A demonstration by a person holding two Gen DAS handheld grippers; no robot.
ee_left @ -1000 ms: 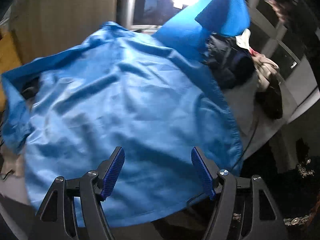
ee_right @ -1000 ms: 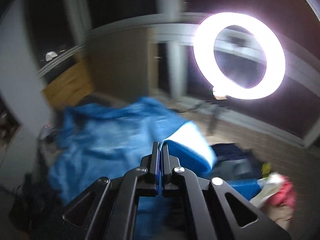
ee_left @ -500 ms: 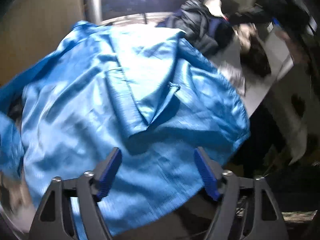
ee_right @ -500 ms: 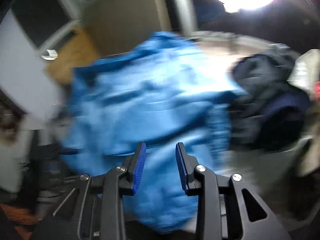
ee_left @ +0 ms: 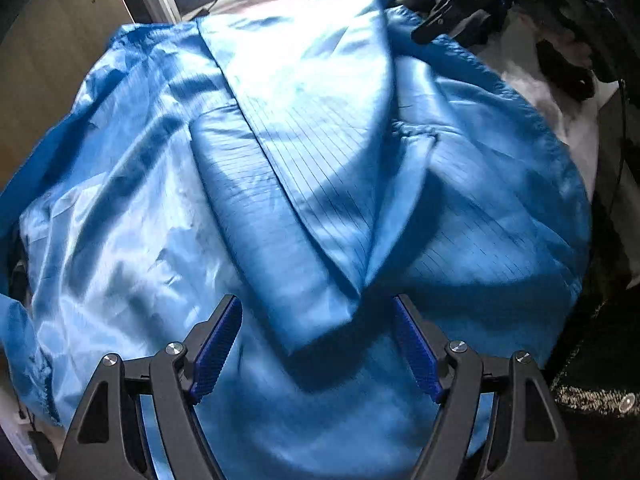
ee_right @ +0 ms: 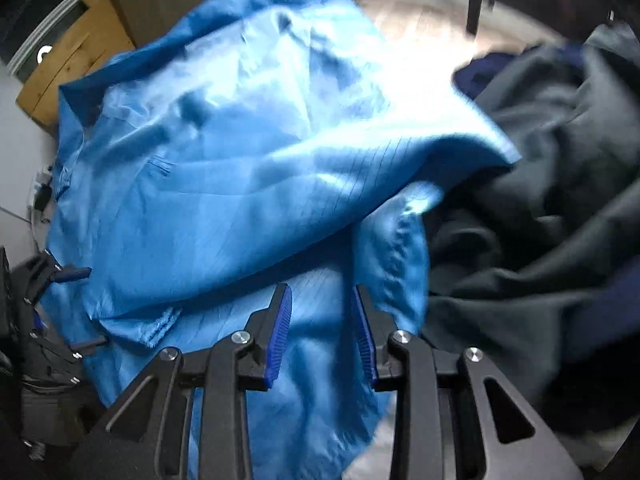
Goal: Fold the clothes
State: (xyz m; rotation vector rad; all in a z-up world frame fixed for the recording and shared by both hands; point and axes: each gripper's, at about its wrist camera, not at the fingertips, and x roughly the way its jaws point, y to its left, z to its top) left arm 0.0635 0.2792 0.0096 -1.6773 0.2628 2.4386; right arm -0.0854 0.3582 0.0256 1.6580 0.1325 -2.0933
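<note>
I am hovering my left tongs wide apart with nothing between the pads, and the blue jacket is lying just below and ahead of them, its folded-in sleeve ending in a point right between the two fingers. My right tongs are standing narrowly apart and gripping nothing; their jaws have just been opening, and the cloth under them is lying loose, not pinched. From that side the sleeve is draping across the jacket's body toward my left tongs at its far edge. I am judging the fold as barely begun: one sleeve is in, while the other side, hem and collar are still sprawling flat over the table. Farther out, a heap of dark clothes is waiting beside the jacket, touching its edge.
</note>
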